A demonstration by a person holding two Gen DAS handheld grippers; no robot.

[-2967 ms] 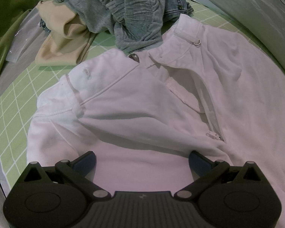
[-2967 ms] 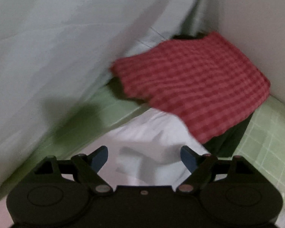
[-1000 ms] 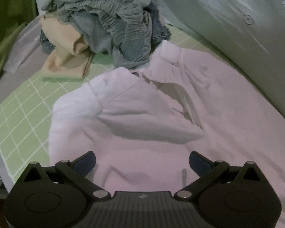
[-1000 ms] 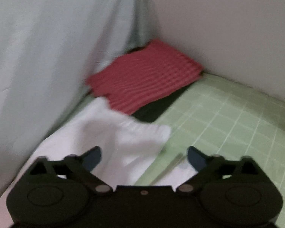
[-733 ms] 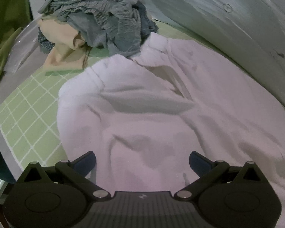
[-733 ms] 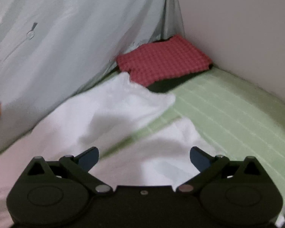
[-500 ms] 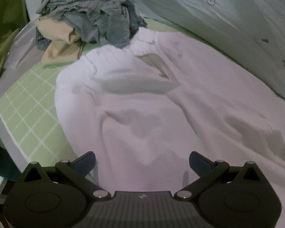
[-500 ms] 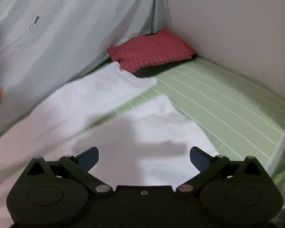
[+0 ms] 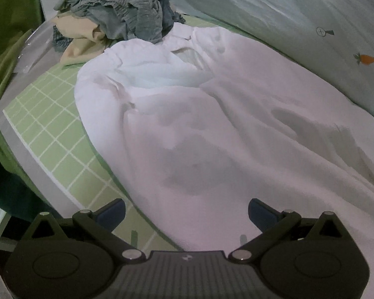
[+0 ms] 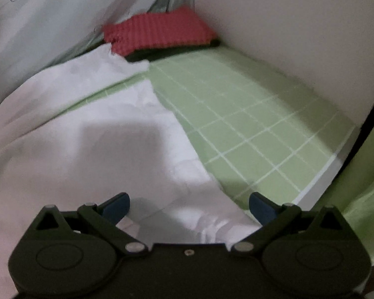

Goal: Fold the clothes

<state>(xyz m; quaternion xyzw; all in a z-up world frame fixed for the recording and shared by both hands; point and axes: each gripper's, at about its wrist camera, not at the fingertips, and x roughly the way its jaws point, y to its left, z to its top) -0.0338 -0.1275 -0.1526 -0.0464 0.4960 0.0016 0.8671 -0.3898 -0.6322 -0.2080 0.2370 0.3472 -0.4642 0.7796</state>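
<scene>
You are hovering both sets of tongs wide apart and holding nothing, the left tongs (image 9: 185,210) and right tongs (image 10: 189,205) over the near edge of the white trousers (image 9: 212,129), which are lying rumpled across the green gridded tabletop (image 10: 249,124). Smooth the legs first, working toward the waistband beside the grey pile (image 9: 127,7).

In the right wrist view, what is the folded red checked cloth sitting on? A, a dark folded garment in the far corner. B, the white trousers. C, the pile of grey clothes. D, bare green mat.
A: the folded red checked cloth lies on top of a dark folded garment in the far corner of the green grid mat; the white trousers only reach up beside it.
</scene>
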